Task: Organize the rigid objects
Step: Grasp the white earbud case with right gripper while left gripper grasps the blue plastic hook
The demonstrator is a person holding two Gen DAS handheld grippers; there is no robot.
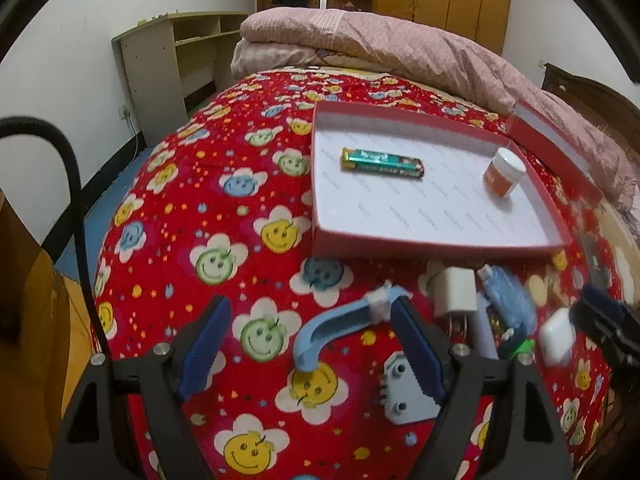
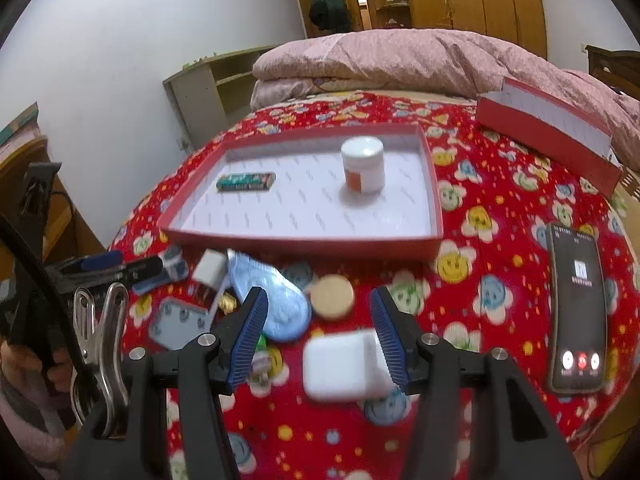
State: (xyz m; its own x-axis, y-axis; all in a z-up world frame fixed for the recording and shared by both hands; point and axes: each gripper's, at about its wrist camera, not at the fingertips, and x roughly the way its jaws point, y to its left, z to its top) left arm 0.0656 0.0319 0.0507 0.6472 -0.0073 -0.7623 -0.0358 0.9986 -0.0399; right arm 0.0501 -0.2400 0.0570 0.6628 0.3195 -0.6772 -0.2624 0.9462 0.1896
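My left gripper point(image 1: 310, 344) is open wide, low over the red flowered bedspread. A light blue curved hook point(image 1: 336, 320) lies between its fingers, with its taped end by the right fingertip. My right gripper point(image 2: 320, 334) is open too. A white earbud case point(image 2: 340, 364) lies on the bedspread between its fingers, close to the right pad and apart from the left one. Behind the clutter sits a shallow red tray point(image 2: 300, 246) holding a green battery point(image 2: 246, 181) and a white jar point(image 2: 362, 164). The tray point(image 1: 436, 244), battery point(image 1: 382, 162) and jar point(image 1: 504, 172) also show in the left wrist view.
Loose items lie in front of the tray: a white charger point(image 2: 210, 268), a blue oval piece point(image 2: 276, 304), a tan round disc point(image 2: 332, 296) and a grey plate point(image 2: 180, 322). A phone point(image 2: 576, 312) lies at the right. The red lid point(image 2: 548, 132) leans on the pink quilt.
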